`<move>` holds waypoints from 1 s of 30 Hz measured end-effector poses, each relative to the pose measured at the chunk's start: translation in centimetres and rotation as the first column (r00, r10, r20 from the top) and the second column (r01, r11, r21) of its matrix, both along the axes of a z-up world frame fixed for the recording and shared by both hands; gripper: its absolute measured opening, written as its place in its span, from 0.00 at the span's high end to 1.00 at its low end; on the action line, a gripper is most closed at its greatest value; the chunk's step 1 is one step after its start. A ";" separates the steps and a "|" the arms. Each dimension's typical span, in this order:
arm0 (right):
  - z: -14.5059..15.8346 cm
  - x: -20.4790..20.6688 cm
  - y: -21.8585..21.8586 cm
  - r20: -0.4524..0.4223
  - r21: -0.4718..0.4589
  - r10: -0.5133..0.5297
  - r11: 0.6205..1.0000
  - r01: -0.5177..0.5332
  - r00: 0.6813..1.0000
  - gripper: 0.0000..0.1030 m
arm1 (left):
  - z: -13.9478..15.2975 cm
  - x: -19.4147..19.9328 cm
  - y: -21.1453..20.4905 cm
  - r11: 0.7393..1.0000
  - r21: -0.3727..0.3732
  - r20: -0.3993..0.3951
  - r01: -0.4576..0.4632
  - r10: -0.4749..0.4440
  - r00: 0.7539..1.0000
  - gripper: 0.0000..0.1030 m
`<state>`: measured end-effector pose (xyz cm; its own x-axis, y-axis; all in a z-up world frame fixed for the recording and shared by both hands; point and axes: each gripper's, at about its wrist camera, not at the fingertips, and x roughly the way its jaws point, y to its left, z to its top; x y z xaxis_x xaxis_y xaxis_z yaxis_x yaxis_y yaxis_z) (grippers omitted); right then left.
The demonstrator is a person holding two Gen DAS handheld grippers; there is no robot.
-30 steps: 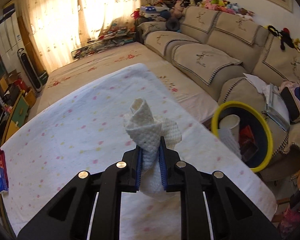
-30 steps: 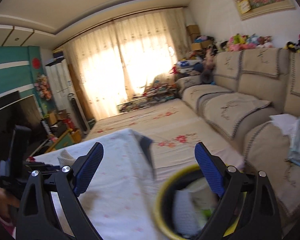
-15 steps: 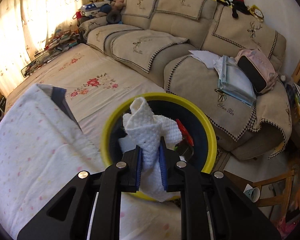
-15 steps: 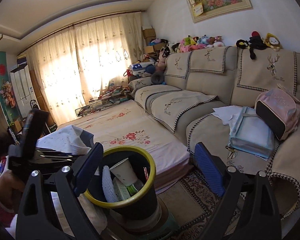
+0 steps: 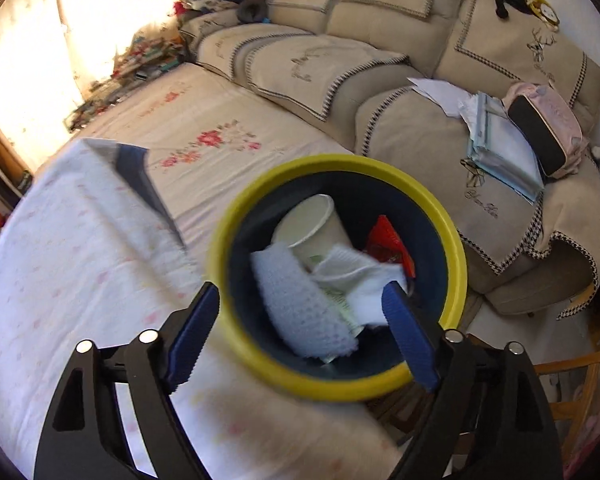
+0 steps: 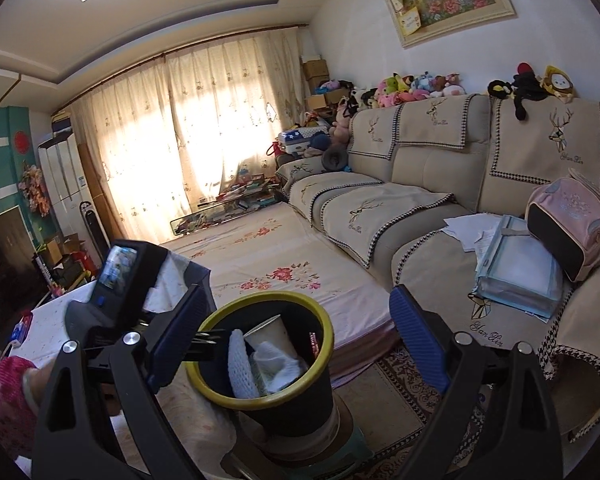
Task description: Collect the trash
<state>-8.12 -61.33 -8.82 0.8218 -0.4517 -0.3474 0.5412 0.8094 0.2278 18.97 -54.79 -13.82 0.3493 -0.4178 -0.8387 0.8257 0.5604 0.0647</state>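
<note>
Left wrist view: a second ago the left gripper (image 5: 302, 314) was clamped on a white knitted cloth above the worktop (image 5: 80, 264). It now points down into the yellow-rimmed trash bin (image 5: 452, 240). Its jaws have just been opening and stand wide apart with nothing gripped between them. The white knitted cloth (image 5: 374, 286) lies inside the bin, its edge just beside the right blue pad. With it in the bin are a paper cup (image 5: 314, 226), a pale blue knitted cloth (image 5: 296, 304) and a red wrapper (image 5: 388, 240).

Right wrist view: the bin, earlier partly cut off at the bottom edge, now shows whole in the lower centre. The right gripper (image 6: 296, 334) is wide open and holds nothing; it hangs apart from the bin. The left gripper (image 6: 204, 344) reaches over the bin's rim from the left.
</note>
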 end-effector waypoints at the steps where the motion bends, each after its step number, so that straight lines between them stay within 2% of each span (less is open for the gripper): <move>1: 0.1 0.2 0.3 -0.004 0.000 0.015 1.000 -0.015 1.000 0.15 | 1.0 -0.3 1.7 1.000 -0.019 0.025 -0.022 0.023 0.999 0.15; 5: 0.3 1.2 2.0 -0.021 -0.005 0.085 0.996 -0.085 0.996 0.15 | 5.1 -2.1 9.4 0.989 -0.113 0.118 -0.094 0.107 0.987 0.07; 10: 1.0 2.4 5.3 -0.035 -0.040 0.169 0.985 -0.170 0.985 0.11 | 9.1 -5.5 20.8 0.944 -0.242 0.184 -0.223 0.270 0.945 0.05; 13: 1.7 2.9 7.4 -0.043 -0.064 0.208 0.975 -0.211 0.977 0.10 | 10.6 -7.3 27.7 0.899 -0.301 0.224 -0.317 0.390 0.893 0.05; 17: 2.4 3.4 9.8 -0.055 -0.091 0.250 0.963 -0.254 0.967 0.08 | 11.8 -9.8 35.7 0.825 -0.348 0.271 -0.446 0.544 0.794 0.05; 21: 3.0 3.3 12.1 -0.067 -0.114 0.285 0.950 -0.291 0.956 0.07 | 12.4 -12.1 41.5 0.758 -0.393 0.284 -0.520 0.638 0.716 0.05; 24: 3.3 3.0 13.5 -0.073 -0.121 0.307 0.942 -0.314 0.949 0.07 | 12.2 -13.9 44.3 0.725 -0.425 0.274 -0.542 0.674 0.686 0.05; 30: 3.1 2.5 14.9 -0.099 -0.125 0.331 0.932 -0.341 0.939 0.07 | 11.1 -16.8 47.8 0.660 -0.486 0.209 -0.573 0.724 0.657 0.05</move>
